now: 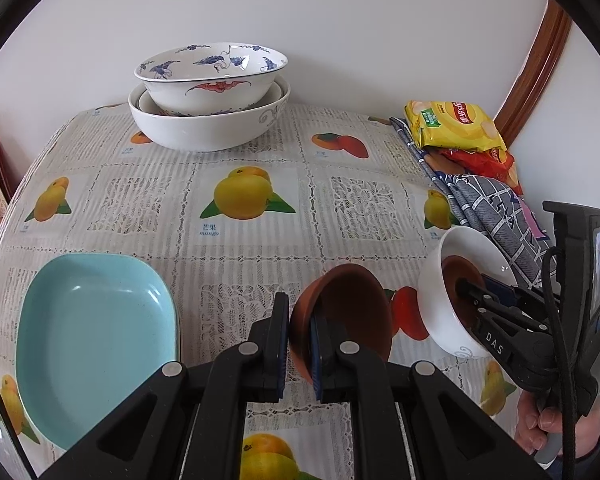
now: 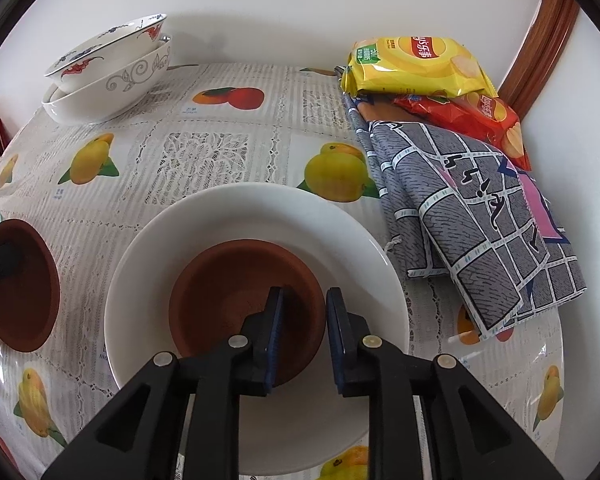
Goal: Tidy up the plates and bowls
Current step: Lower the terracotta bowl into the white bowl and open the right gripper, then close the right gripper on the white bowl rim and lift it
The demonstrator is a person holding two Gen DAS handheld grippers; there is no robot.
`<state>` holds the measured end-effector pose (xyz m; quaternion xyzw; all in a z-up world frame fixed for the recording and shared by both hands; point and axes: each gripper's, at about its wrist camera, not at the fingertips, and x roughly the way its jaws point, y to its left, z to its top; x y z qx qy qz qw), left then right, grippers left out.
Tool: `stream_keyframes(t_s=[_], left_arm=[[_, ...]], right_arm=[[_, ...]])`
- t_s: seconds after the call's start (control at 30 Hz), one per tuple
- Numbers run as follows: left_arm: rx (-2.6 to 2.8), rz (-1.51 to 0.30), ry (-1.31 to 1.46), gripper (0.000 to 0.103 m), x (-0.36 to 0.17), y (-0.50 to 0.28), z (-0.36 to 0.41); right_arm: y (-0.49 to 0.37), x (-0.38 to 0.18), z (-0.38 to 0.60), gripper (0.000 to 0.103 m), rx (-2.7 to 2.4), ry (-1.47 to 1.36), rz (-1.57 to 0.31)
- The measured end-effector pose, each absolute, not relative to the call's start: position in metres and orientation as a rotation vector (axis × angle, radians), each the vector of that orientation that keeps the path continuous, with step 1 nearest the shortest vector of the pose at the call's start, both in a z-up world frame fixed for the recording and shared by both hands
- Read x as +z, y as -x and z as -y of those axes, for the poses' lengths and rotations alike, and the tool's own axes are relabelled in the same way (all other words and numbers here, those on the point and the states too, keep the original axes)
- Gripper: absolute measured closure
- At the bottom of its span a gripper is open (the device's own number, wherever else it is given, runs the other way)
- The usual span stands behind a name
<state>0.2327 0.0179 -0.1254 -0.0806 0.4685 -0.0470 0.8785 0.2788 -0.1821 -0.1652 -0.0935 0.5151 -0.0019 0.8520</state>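
My left gripper [image 1: 300, 344] is shut on the rim of a small brown clay bowl [image 1: 352, 312] and holds it tilted above the tablecloth; that bowl shows at the left edge of the right wrist view [image 2: 24, 292]. My right gripper [image 2: 302, 336] is shut on the rims of a white bowl [image 2: 204, 240] and a brown clay bowl [image 2: 236, 280] nested inside it. The left wrist view shows that white bowl [image 1: 436, 300] lifted and tilted. A light blue dish [image 1: 88, 340] lies at the front left. Stacked white and blue-patterned bowls [image 1: 208, 92] stand by the back wall.
Yellow and red snack bags [image 2: 420, 64] and a folded grey patterned cloth [image 2: 480, 220] lie along the right side of the table. A wooden frame [image 2: 548, 44] runs up the wall at the right. The fruit-print tablecloth [image 1: 236, 200] covers the table.
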Motion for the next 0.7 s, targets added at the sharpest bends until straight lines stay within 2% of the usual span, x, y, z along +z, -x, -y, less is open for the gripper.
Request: stream_keyframes(t_s=[0.07, 0.13, 0.2, 0.7], left_arm=[[-0.097, -0.974, 0.165, 0.093, -0.125, -0.231, -0.018], [-0.099, -0.971, 0.164, 0.093, -0.123, -0.23, -0.018], [-0.101, -0.969, 0.16, 0.093, -0.122, -0.229, -0.017], [-0.105, -0.947, 0.136, 0.093, -0.109, -0.223, 0.003]], right_arm=[[-0.277, -0.163, 0.181, 0.076, -0.001, 0.193, -1.079], [-0.275, -0.16, 0.181, 0.065, 0.002, 0.185, -1.067], [-0.273, -0.155, 0.182, 0.058, 0.003, 0.179, -1.048], [-0.247, -0.116, 0.203, 0.058, 0.049, 0.087, -0.961]])
